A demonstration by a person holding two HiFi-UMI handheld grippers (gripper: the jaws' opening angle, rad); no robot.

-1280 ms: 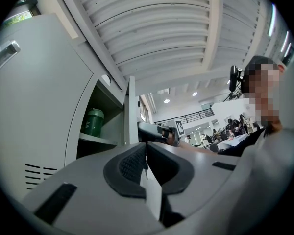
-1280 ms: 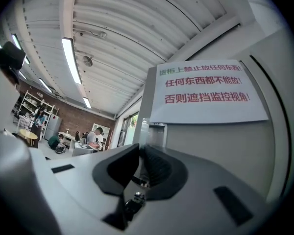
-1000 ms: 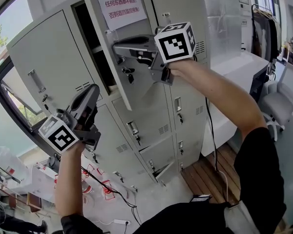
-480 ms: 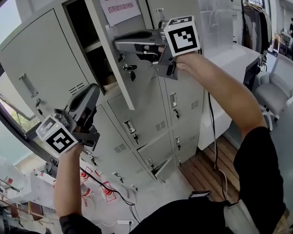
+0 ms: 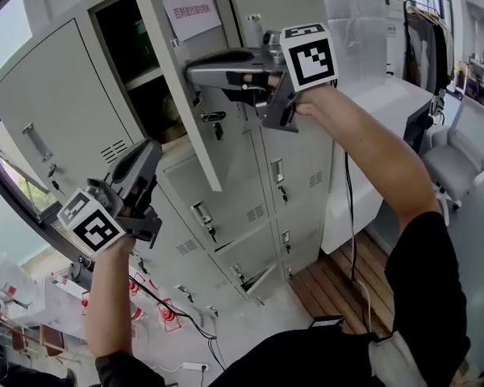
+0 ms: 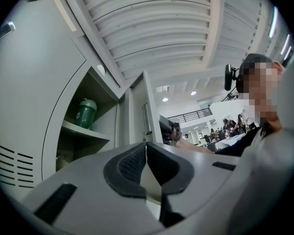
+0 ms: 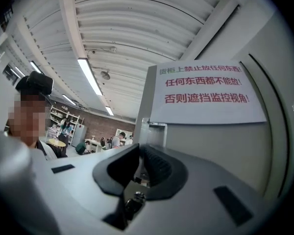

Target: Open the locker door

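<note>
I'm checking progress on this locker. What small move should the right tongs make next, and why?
Probably swing the door farther outward: the right tongs are clamped on it above the key, and it stands only partly open.

It was an open-plan office: a bank of grey metal lockers (image 5: 250, 192) beside a white table (image 5: 387, 107), a pale office chair (image 5: 460, 156), a clothes rack (image 5: 426, 35), and strip lights (image 7: 90, 75) over people (image 7: 63, 129) at distant tables.

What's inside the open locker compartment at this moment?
A green bottle stands on the shelf. Below the shelf something lies in shadow, too dim to identify. In the head view the open door covers the compartment's right side.
</note>
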